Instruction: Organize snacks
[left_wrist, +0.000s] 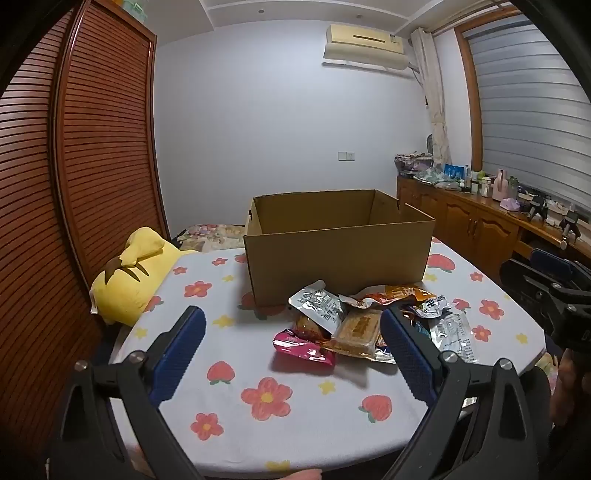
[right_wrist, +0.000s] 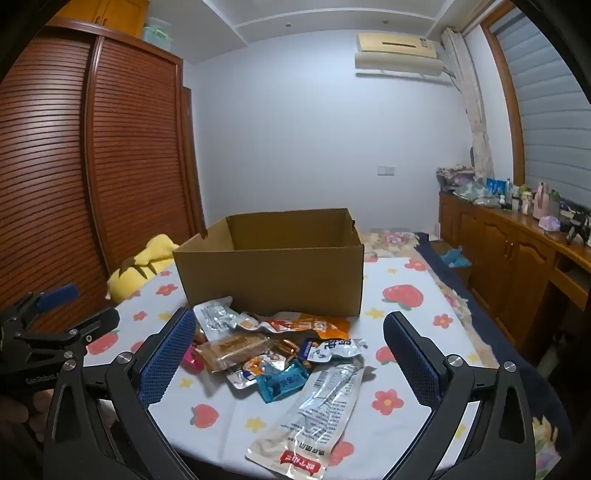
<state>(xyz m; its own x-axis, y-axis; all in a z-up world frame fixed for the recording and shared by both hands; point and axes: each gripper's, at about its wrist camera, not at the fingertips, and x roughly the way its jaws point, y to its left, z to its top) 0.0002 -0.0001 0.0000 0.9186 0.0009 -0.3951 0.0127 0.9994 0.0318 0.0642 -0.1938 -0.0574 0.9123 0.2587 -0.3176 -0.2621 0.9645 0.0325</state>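
An open brown cardboard box (left_wrist: 338, 254) (right_wrist: 271, 275) stands on the flower-print table, and its inside looks empty from here. In front of it lies a heap of snack packets (left_wrist: 354, 325) (right_wrist: 273, 350): a silver pouch (left_wrist: 319, 304), a pink packet (left_wrist: 303, 347), a clear-wrapped brown cake (left_wrist: 360, 328) (right_wrist: 232, 349), an orange pouch (right_wrist: 299, 325), a blue packet (right_wrist: 282, 380) and a long clear packet (right_wrist: 317, 406). My left gripper (left_wrist: 293, 347) hangs open before the heap's left part. My right gripper (right_wrist: 290, 354) is open too, spanning the heap, gripping nothing.
A yellow plush toy (left_wrist: 133, 277) (right_wrist: 142, 267) lies at the table's left edge beside a slatted wooden wardrobe (left_wrist: 92, 155). A wooden sideboard (left_wrist: 480, 221) (right_wrist: 517, 251) with bottles lines the right wall. The right gripper's body (left_wrist: 550, 295) shows at the right edge of the left wrist view.
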